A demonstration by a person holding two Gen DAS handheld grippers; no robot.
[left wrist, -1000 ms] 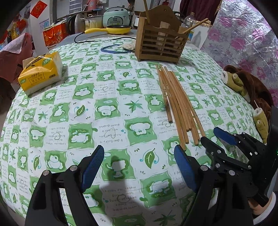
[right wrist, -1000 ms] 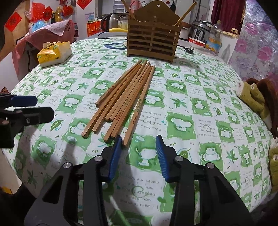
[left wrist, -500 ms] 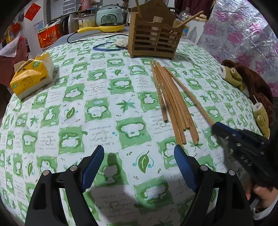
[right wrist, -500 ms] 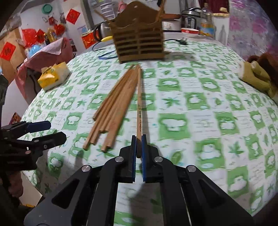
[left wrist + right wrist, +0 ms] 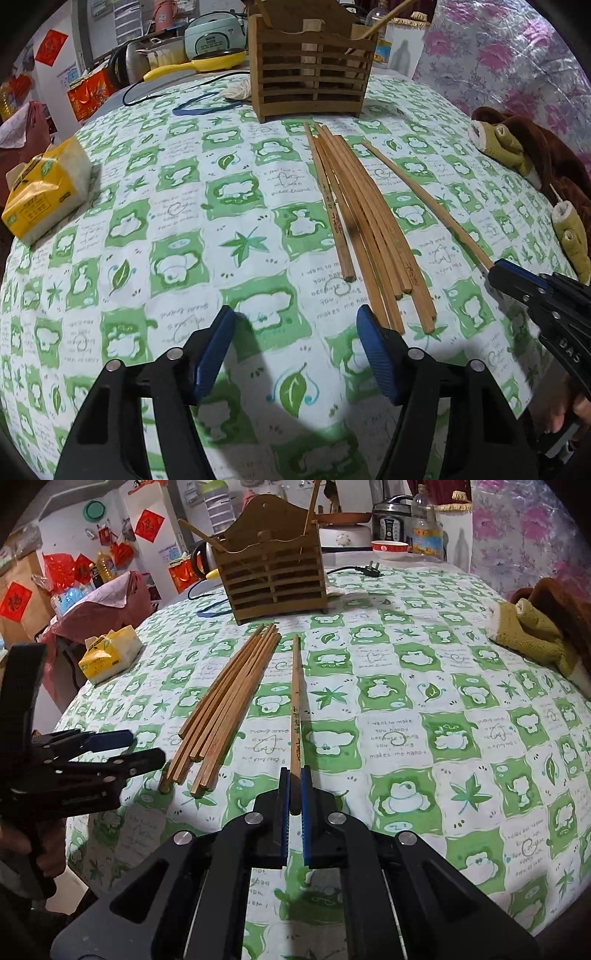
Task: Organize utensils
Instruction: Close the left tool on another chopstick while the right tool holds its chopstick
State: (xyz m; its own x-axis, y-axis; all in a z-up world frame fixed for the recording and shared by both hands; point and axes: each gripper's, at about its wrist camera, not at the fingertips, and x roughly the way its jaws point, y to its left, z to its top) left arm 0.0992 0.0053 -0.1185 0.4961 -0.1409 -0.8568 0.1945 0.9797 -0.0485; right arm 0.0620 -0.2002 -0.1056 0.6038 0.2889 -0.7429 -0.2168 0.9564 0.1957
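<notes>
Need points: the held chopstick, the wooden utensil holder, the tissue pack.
held chopstick (image 5: 295, 709), right wrist view, mid-shaft ahead of the claw.
wooden utensil holder (image 5: 275, 579), right wrist view, slatted front wall.
tissue pack (image 5: 42, 195), left wrist view, yellow front face.

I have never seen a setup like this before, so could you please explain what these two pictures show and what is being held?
There is no robot here: a person holds a pair of hand tongs in each hand, and each carries a wide-angle camera looking forward along its fingers. That is why the table looks curved.

One picture comes from the left tongs. They are open, above the green and white tablecloth, holding nothing. At that picture's right edge you see the right tongs from the side.

The other picture comes from the right tongs, which are shut on the near end of a single chopstick. Its far end points toward the wooden holder.

A bundle of chopsticks lies on the cloth beside it. Also on the table are a yellow tissue pack and a brown and olive plush toy.
</notes>
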